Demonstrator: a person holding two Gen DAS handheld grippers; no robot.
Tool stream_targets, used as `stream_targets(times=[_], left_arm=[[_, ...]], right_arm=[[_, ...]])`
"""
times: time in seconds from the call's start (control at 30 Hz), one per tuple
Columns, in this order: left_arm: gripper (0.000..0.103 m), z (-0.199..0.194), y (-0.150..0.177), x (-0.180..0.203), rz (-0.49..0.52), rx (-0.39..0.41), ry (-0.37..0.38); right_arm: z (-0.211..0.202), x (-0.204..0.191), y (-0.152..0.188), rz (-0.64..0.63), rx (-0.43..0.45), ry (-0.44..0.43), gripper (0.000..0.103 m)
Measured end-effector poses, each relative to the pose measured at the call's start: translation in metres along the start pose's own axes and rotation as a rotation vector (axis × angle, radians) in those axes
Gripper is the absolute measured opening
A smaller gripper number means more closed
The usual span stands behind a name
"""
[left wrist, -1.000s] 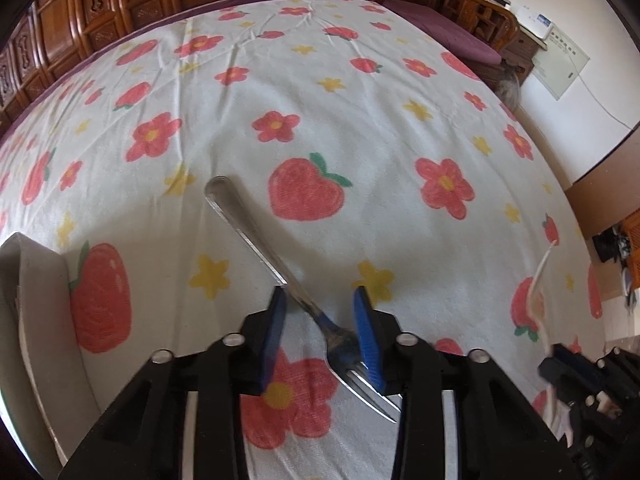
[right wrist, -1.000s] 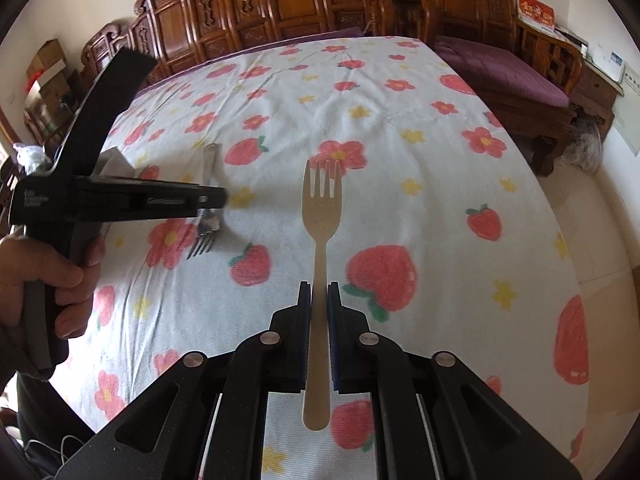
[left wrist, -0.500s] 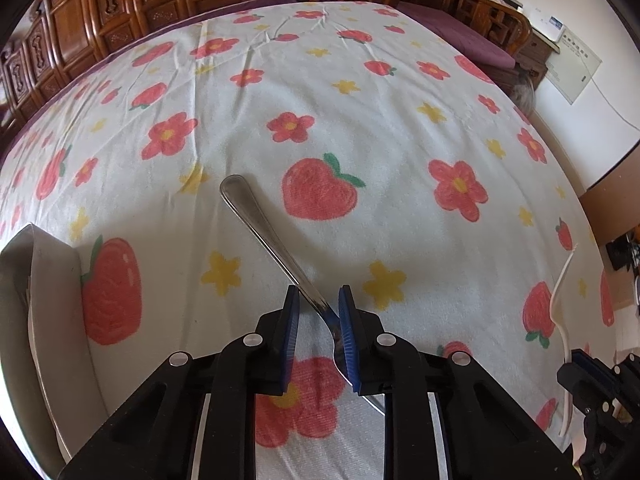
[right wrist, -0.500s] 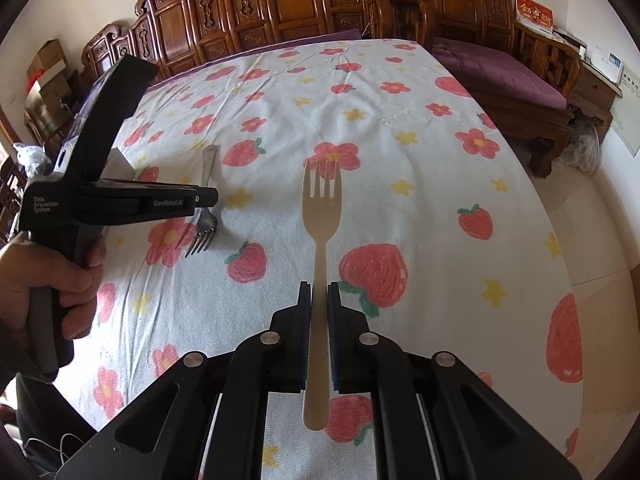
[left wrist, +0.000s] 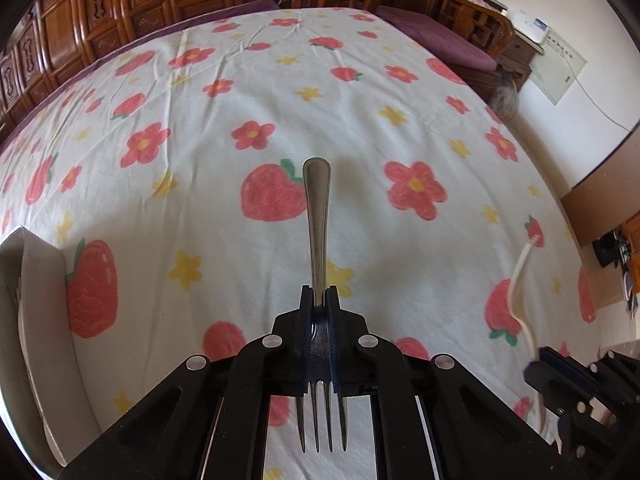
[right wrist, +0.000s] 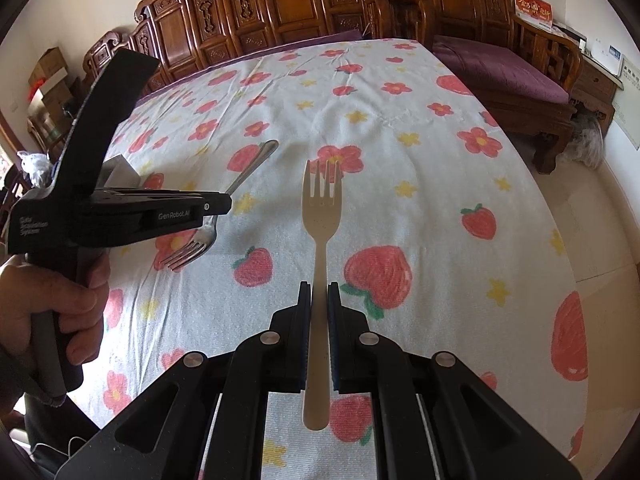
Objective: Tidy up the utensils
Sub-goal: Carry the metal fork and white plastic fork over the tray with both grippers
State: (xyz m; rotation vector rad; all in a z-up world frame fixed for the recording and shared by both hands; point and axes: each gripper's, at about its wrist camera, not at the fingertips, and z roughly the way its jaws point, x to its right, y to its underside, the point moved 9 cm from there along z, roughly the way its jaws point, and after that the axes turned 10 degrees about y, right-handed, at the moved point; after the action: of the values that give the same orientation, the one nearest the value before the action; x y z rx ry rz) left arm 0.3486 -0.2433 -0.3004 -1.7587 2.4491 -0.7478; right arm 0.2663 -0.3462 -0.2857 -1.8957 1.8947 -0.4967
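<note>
Steel fork [left wrist: 317,216] is being clamped by left claw [left wrist: 320,300]; beige fork [right wrist: 322,204] by right claw [right wrist: 319,294]. Both are being held above the counter [left wrist: 400,120]. Tray [left wrist: 36,320] at left: level carry advised.

White tray [left wrist: 40,320] cut off at left edge; metal fork [left wrist: 318,240] neck hidden between claw pads.

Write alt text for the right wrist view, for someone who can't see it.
The right hand-held gripper is shut on a beige fork, tines pointing away, above a strawberry-and-flower tablecloth. At left, the left hand-held gripper holds a metal fork; carved wooden furniture stands behind.
</note>
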Motion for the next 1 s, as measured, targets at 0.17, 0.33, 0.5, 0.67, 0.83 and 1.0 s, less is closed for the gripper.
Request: stream_targets(times=[0.17, 0.33, 0.5, 0.67, 0.83, 1.0], left_arm=[[0.006, -0.012, 0.004, 0.006, 0.019, 0.012, -0.001], [0.006, -0.028, 0.006, 0.006, 0.021, 0.028, 0.001], [0.006, -0.044, 0.008, 0.006, 0.031, 0.047, -0.002], [0.006, -0.060, 0.011, 0.005, 0.032, 0.069, 0.003], [0.006, -0.078, 0.014, 0.001, 0.029, 0.093, 0.007], [0.006, -0.098, 0.019, -0.008, 0.017, 0.116, 0.007]], right_arm=[[-0.004, -0.005, -0.002, -0.005, 0.008, -0.008, 0.010], [-0.008, -0.010, -0.004, -0.012, 0.016, -0.019, 0.010], [-0.013, -0.017, -0.005, -0.020, 0.027, -0.034, 0.010], [-0.016, -0.024, -0.006, -0.027, 0.037, -0.049, 0.010], [-0.019, -0.032, -0.005, -0.039, 0.048, -0.062, 0.009], [-0.023, -0.044, -0.005, -0.056, 0.061, -0.081, 0.009]])
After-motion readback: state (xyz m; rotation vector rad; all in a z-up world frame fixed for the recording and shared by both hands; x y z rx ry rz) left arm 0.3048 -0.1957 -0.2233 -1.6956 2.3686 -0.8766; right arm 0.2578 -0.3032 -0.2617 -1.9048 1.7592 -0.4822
